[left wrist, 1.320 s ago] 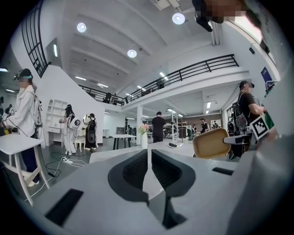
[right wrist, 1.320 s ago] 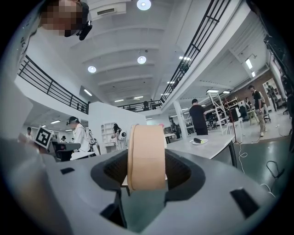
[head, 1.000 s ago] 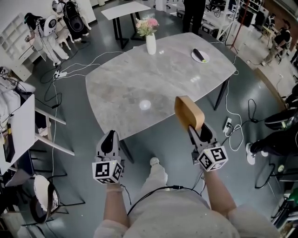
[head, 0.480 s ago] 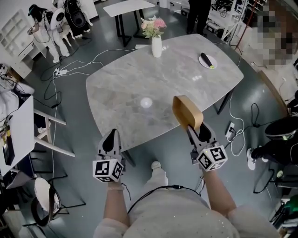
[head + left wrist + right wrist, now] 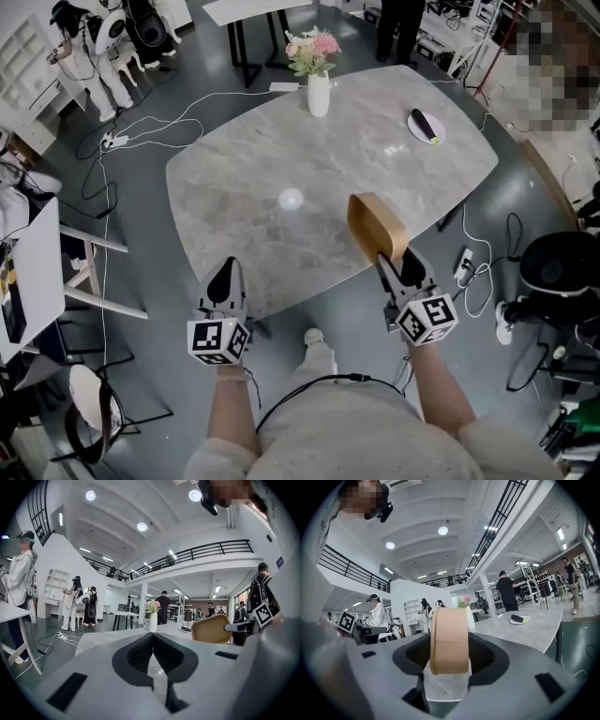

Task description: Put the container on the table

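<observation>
Container is hanging clamped in the right gripper over the near edge of the table, right of centre. Left gripper is showing jaws together, empty, lower left. Placement is pending: lowering and releasing are looking like what's left.

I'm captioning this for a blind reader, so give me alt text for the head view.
Seen from above, a person's right tool grips a tan container on its edge, by the near edge of a grey table. The left tool is shut and empty. A vase of flowers and a plate stand at the far side.
</observation>
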{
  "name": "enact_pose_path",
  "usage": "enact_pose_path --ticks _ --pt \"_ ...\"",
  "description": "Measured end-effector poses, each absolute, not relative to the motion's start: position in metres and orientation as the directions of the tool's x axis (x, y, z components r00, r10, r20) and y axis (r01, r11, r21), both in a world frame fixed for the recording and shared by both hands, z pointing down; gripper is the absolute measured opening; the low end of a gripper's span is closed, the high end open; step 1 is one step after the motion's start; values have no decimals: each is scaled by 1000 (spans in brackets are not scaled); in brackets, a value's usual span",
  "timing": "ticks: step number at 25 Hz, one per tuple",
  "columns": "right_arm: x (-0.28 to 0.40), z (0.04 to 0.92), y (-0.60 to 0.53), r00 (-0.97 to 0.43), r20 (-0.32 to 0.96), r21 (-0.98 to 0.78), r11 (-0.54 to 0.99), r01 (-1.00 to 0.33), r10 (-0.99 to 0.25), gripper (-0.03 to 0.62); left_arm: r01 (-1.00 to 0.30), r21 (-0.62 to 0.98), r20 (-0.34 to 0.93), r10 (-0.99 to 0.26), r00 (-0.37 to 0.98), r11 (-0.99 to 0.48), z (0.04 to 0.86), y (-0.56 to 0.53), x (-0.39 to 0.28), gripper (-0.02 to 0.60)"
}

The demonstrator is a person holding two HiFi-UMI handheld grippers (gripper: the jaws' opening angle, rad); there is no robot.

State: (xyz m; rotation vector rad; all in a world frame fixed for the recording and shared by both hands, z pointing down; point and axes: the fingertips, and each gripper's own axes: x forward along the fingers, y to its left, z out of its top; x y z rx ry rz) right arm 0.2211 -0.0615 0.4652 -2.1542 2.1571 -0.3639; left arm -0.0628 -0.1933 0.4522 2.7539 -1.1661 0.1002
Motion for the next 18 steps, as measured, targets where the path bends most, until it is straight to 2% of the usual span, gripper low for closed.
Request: enact_pose_path --ticks 18 --pt "243 477 -136 -38 127 -282 1 -959 -991 232 -697 111 156 -680 717 -709 474 -258 -24 5"
